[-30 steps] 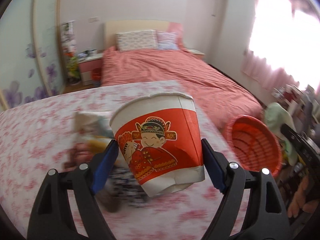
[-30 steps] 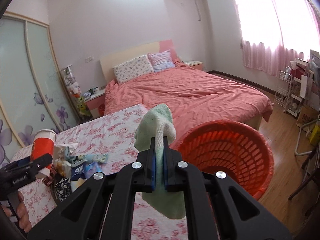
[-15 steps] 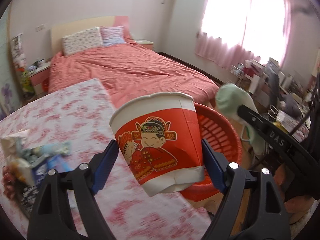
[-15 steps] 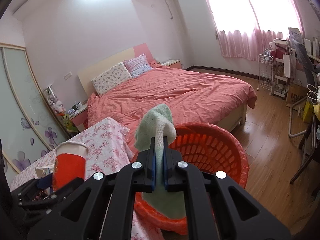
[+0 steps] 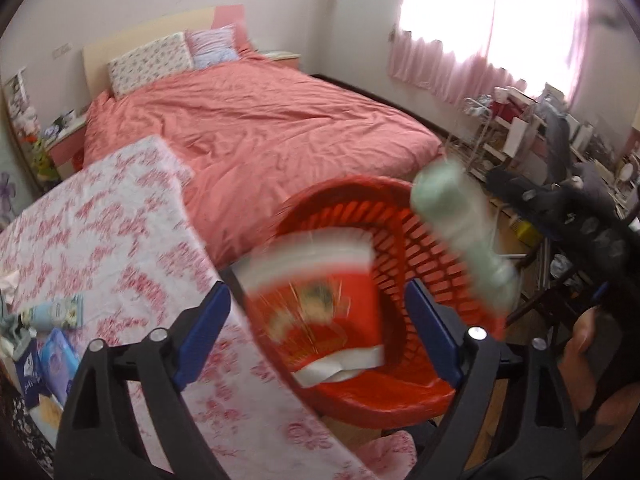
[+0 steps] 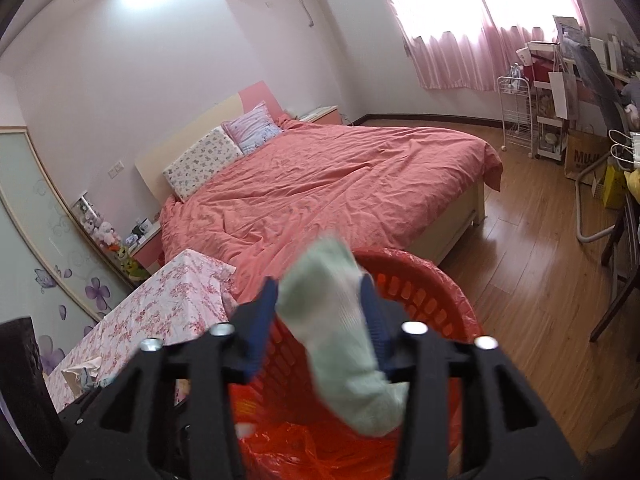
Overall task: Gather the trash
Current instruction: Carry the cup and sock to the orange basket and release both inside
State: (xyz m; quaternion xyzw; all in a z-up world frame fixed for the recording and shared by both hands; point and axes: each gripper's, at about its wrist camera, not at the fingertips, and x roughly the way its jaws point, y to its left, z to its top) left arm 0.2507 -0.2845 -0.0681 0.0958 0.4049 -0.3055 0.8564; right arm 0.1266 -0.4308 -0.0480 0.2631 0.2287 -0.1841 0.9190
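Red slatted basket (image 5: 432, 264) sits off the worktop's (image 5: 120, 240) edge at 4 o'clock, in front of the pink bed (image 5: 256, 128); a red plastic liner (image 6: 316, 456) is crumpled in its bottom. Paper cup (image 5: 320, 300), red with a white rim and a cartoon print, is motion-blurred, tilted, over the basket mouth between the left tongs (image 5: 316, 336), whose jaws have just been opening and stand wide, with gaps to the cup on both sides. Pale green sock (image 6: 340, 340), ribbed and limp, hangs over the basket between the right tongs (image 6: 320, 320); these jaws have just been opening too and stand half apart, sock loose, pads not pinching it. Small packets (image 5: 56, 312) lie on the floral worktop at 9 o'clock in the left view.
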